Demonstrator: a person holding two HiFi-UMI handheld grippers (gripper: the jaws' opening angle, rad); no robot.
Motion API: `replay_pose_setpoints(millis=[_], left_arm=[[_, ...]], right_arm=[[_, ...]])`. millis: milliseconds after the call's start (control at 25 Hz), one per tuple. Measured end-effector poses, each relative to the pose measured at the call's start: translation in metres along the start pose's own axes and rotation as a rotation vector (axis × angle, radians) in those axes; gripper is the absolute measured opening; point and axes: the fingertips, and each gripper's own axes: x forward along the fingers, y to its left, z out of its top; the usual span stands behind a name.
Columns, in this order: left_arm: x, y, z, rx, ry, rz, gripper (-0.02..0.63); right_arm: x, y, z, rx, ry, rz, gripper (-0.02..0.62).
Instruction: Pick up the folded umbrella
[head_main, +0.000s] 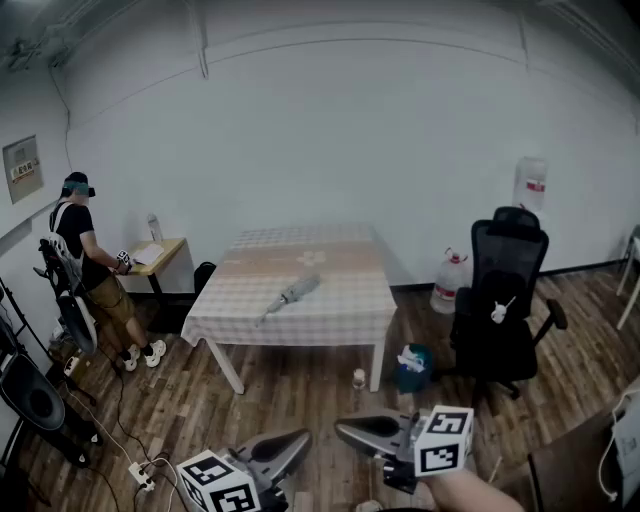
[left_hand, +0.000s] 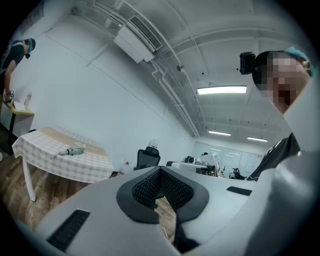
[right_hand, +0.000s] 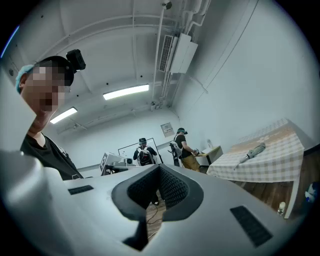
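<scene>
Head view: umbrella (head_main: 290, 295) lies on the table (head_main: 300, 328), well apart from both grippers. Left gripper (head_main: 285, 448) and right gripper (head_main: 365, 432) are pressed together and empty. Risk: jaws arriving unopened would push the umbrella instead of gripping it.

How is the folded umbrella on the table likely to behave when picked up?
The folded umbrella looks slim and compact, so it is probably light. Its rounded, tapering shape may roll on the checked tablecloth. Lying straight, it is likely fairly stiff.
</scene>
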Motion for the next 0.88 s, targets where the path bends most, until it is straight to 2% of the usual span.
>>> replay_pose_setpoints(millis=[480, 880], left_arm=[[0.010, 0.013, 0.003, 0.010, -0.011, 0.028, -0.003], [0.034, 0.044, 0.005, -0.046, -0.015, 0.074, -0.003]], right_arm=[[-0.001, -0.017, -0.001, 0.016, -0.009, -0.004, 0.009], [0.008, -0.061, 0.002, 0.077, 0.000, 0.024, 0.009]])
